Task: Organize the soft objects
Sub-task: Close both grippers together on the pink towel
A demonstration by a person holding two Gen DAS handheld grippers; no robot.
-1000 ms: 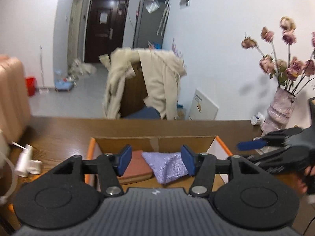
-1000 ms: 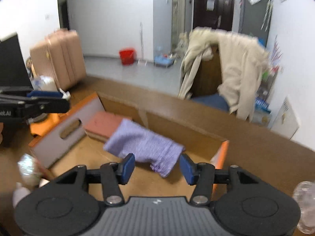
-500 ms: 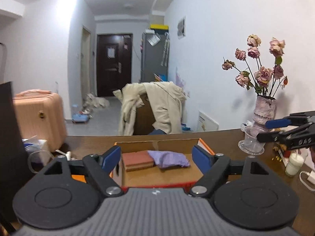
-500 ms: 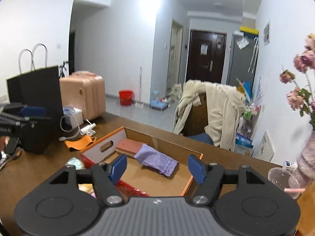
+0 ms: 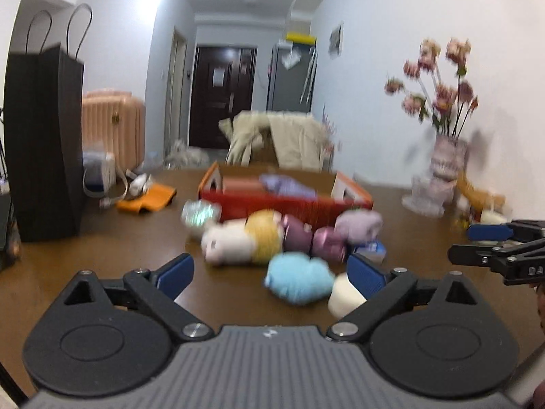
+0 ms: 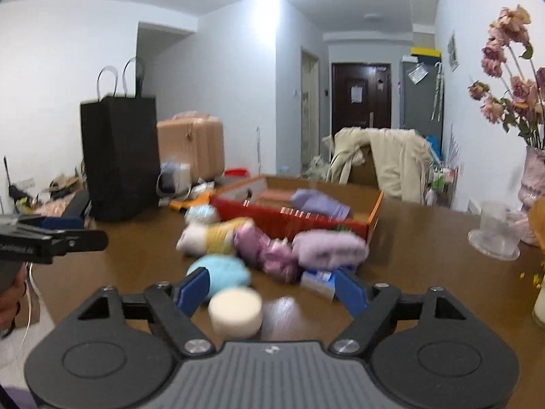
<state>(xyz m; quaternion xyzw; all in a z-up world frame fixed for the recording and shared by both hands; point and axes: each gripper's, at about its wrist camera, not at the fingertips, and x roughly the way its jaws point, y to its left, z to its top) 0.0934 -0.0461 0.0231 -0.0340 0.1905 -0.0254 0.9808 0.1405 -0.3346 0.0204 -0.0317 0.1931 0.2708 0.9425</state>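
Observation:
An open red cardboard box (image 5: 282, 202) (image 6: 296, 218) on the brown table holds a purple cloth (image 5: 286, 184) (image 6: 320, 202) and a pinkish block. In front of it lies a pile of soft things: a light blue plush (image 5: 299, 277) (image 6: 221, 269), a white and yellow plush (image 5: 242, 240) (image 6: 211, 235), purple yarn balls (image 6: 269, 255), a lilac towel (image 6: 327, 248) and a cream round sponge (image 6: 235, 312) (image 5: 345, 298). My left gripper (image 5: 270, 274) is open and empty, short of the pile. My right gripper (image 6: 272, 289) is open and empty, just behind the sponge.
A black paper bag (image 5: 42, 143) (image 6: 121, 156) stands at the left. A vase of dried roses (image 5: 442, 167) and a clear plastic cup (image 6: 495, 228) stand at the right. An orange cloth (image 5: 146, 197) lies left of the box. A small blue and white carton (image 6: 318, 277) lies beside the pile.
Both grippers have pulled back from the box and dropped lower; the pile of soft things in front of the box has come into view. Both jaws have opened wider.

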